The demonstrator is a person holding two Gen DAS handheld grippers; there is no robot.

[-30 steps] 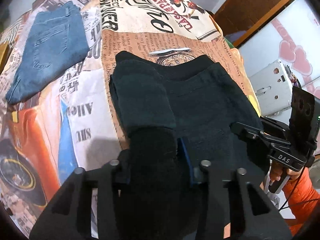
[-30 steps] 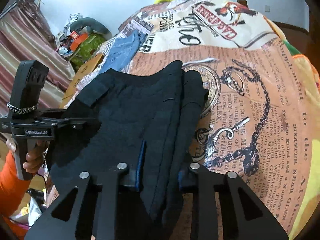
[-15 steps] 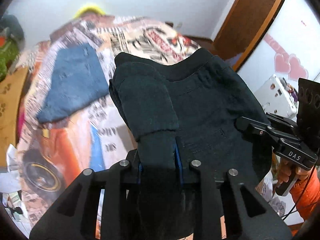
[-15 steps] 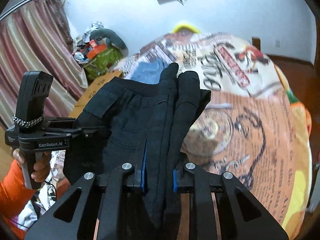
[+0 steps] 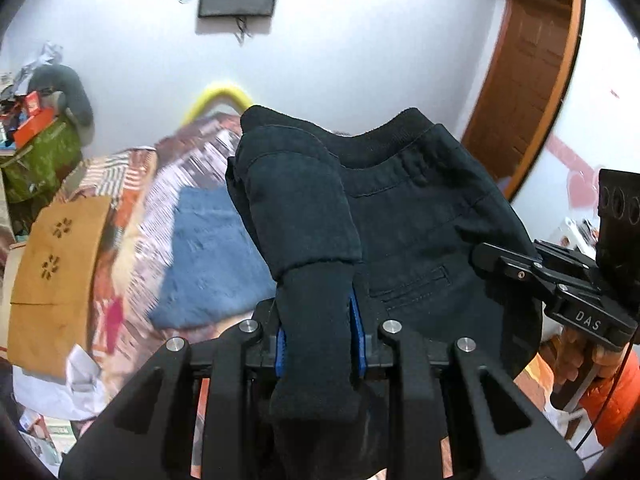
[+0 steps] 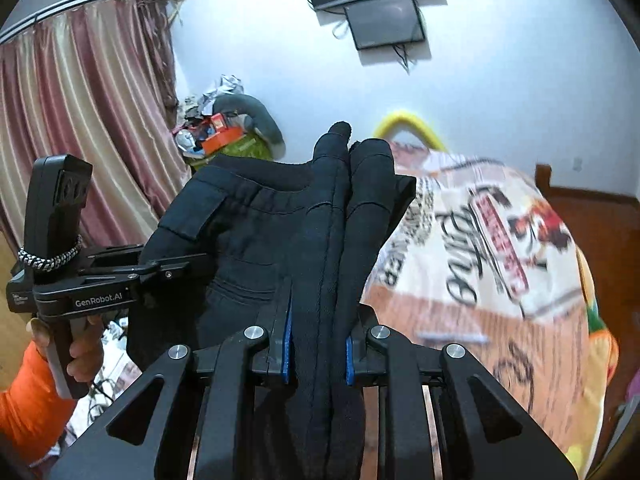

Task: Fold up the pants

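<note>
The black pants (image 5: 400, 216) are folded into a thick bundle and held up in the air between both grippers, above the bed. My left gripper (image 5: 318, 340) is shut on the left edge of the bundle. My right gripper (image 6: 316, 348) is shut on the right edge, where the layers (image 6: 340, 208) stand up between the blue pads. Each gripper shows in the other's view: the right gripper (image 5: 532, 268) and the left gripper (image 6: 160, 272) both clamp black cloth.
A folded pair of blue jeans (image 5: 208, 256) lies on the printed bedspread (image 6: 480, 256) below. A brown cardboard box (image 5: 52, 272) stands at the left. Clutter (image 6: 224, 132) is piled by the curtain. A wooden door (image 5: 528, 64) is at the right.
Both grippers have lifted the black bundle off the bedspread and tilted upward, so the wall and screen have come into view. Both stay shut on the cloth.
</note>
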